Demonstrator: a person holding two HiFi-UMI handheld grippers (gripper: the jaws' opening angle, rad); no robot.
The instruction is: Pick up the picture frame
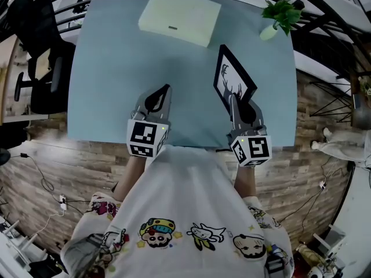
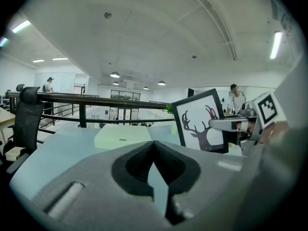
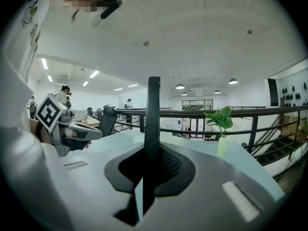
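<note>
Black picture frame (image 1: 233,77) pinched by right gripper (image 1: 233,101), left gripper (image 1: 167,89) pressed together, box (image 1: 180,16) beyond

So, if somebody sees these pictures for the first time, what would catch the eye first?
Most likely the black picture frame with its deer silhouette, held on edge by the right gripper over the near right part of the pale blue table. After that, the flat pale green box at the table's far edge and the small green plant at its far right corner.

Open light-blue tabletop (image 1: 110,80) on my left. Farther ahead lies a flat pale-green box (image 1: 181,16), with a small green potted plant (image 1: 283,10) far right. The black-framed deer picture (image 1: 232,80) walls my right side.
</note>
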